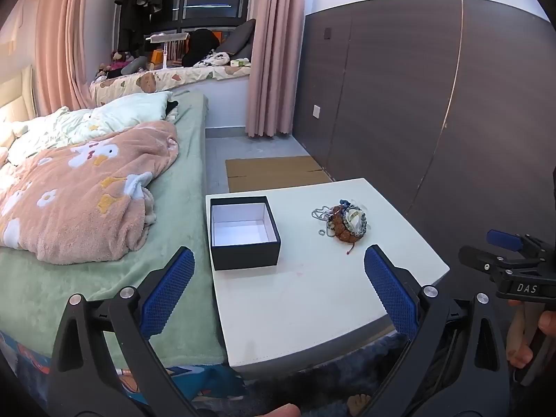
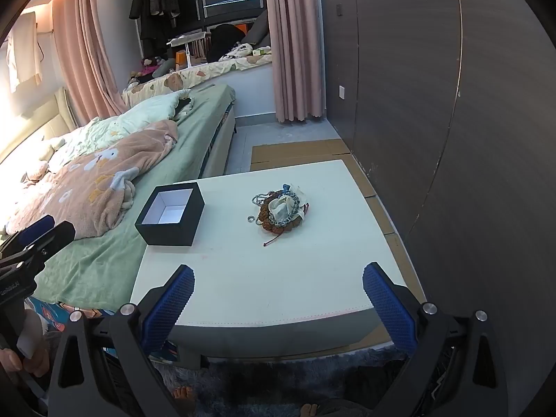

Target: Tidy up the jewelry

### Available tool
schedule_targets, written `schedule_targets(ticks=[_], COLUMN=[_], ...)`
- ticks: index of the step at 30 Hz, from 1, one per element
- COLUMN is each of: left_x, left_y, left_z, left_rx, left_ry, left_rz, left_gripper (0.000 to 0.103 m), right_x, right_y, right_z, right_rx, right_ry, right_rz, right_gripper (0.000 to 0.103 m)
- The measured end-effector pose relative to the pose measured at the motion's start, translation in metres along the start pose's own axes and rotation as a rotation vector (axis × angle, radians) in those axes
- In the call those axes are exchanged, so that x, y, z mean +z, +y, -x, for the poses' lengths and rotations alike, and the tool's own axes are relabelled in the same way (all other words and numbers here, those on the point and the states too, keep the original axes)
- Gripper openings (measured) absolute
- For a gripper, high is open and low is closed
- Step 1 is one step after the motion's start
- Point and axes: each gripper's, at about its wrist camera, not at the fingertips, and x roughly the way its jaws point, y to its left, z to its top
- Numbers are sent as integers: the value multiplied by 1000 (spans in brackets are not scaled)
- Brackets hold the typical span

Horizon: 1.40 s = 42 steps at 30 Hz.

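A heap of jewelry [image 1: 344,224] [image 2: 281,210], bead bracelets and chains tangled together, lies on the white table [image 1: 305,299] [image 2: 264,278]. A small ring [image 1: 321,232] [image 2: 249,219] sits just left of the heap. A lidless black box [image 1: 243,231] [image 2: 170,213] with a white, bare inside stands at the table's left side. My left gripper [image 1: 279,288] hangs open over the table's near left part, nothing between its blue pads. My right gripper [image 2: 278,299] is open above the near edge, also holding nothing; it also shows at the right of the left wrist view [image 1: 500,253].
A bed [image 1: 104,187] [image 2: 114,173] with a green sheet and a pink blanket [image 1: 80,205] butts against the table's left side. A dark wardrobe wall [image 1: 434,104] rises on the right. Flat cardboard [image 1: 274,172] lies on the floor behind the table. A person's bare toes [image 2: 182,394] show below.
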Motion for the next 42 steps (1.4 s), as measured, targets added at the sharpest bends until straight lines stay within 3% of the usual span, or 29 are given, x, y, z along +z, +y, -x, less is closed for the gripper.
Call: schedule_targets(ticks=[42], left_x=[-3], left_y=[1], left_z=[7], left_rx=[-13], left_ry=[-20], left_rz=[14], left_gripper=[98], right_x=[-1], right_y=[-2], right_z=[8], right_rx=[14], right_ry=[-25], right_rz=[-4], right_gripper=[95])
